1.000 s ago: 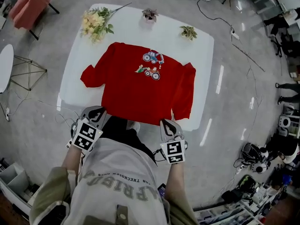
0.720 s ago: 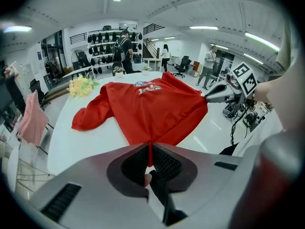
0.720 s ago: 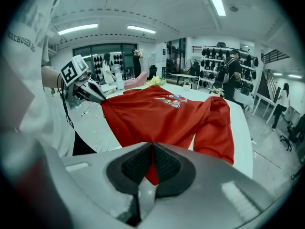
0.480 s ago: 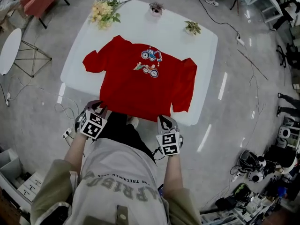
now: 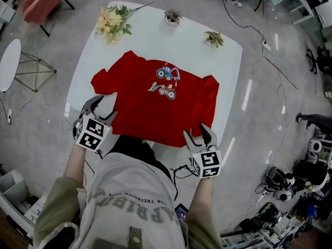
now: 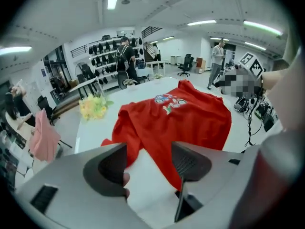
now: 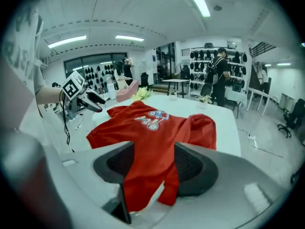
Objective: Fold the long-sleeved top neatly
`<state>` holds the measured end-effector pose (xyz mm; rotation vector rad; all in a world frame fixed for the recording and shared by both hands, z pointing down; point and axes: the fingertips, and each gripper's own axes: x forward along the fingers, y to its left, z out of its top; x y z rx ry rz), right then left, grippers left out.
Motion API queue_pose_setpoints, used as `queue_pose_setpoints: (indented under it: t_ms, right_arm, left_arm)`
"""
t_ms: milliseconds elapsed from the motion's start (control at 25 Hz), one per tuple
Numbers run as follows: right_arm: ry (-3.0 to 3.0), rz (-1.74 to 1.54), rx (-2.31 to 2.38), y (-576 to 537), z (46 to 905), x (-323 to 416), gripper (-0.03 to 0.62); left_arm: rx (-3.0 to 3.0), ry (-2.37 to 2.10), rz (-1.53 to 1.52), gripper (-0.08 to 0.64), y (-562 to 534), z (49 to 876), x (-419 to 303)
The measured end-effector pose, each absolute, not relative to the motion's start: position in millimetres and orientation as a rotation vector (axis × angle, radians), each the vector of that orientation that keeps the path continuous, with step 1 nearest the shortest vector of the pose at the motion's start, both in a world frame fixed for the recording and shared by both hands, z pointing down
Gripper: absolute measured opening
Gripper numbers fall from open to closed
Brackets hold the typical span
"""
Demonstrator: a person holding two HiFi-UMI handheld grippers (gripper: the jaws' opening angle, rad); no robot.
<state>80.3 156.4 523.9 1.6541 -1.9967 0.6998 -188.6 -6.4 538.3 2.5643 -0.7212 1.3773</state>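
Note:
The red long-sleeved top (image 5: pixel 155 100) lies spread face up on the white table (image 5: pixel 228 61), its printed front toward the far side and both sleeves bent inward. My left gripper (image 5: pixel 101 109) hovers at the table's near left edge, beside the hem's left corner. Its jaws have just been opening and stand open, with bare table and the hem (image 6: pixel 176 118) showing beyond the gap. My right gripper (image 5: pixel 195 132) is at the hem's right corner. Its jaws have also just been opening and stand open; red cloth (image 7: pixel 147 128) shows past them, not pinched.
A bunch of yellow flowers (image 5: pixel 111 22) and two small potted plants (image 5: pixel 173 17) (image 5: pixel 213 38) stand along the table's far edge. A pink chair (image 5: pixel 44 1) and a round side table (image 5: pixel 8 64) are at the left. Cables trail over the floor.
Both grippers were shut at the top's near hem. They have opened, let go and moved apart, the left one to the left and the right one to the right.

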Motion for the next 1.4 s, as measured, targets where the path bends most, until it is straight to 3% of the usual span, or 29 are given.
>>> queue_pose_setpoints:
  t_ms: [480,840,960,1040,1160,1400]
  right_arm:
    - [-1.880,0.650,1.373,-24,549,146,0.249]
    - [-1.735,0.737,0.952,-52,612,149,0.249]
    - [-1.724,0.773,0.873,-51,627,148,0.244]
    - [-1.731,0.781,0.848,-51,631,149,0.222]
    - [-1.738,0.759,0.860,-50,622,151,0.036]
    - [-1.808,0.489,1.088,-49,557,152,0.021]
  left_arm:
    - [2.810,-0.116,1.602,0.290,-148,555,-23]
    - [2.620,0.335,1.878,0.287,-157,602,-7]
    - [2.582,0.419,1.937,0.221,-152,611,-9]
    - [2.574,0.446,1.943,0.137,-150,613,-10]
    - [2.653,0.372,1.889,0.033,-154,604,-6]
    - [3.076,0.000,1.718,0.025,-165,541,-7]
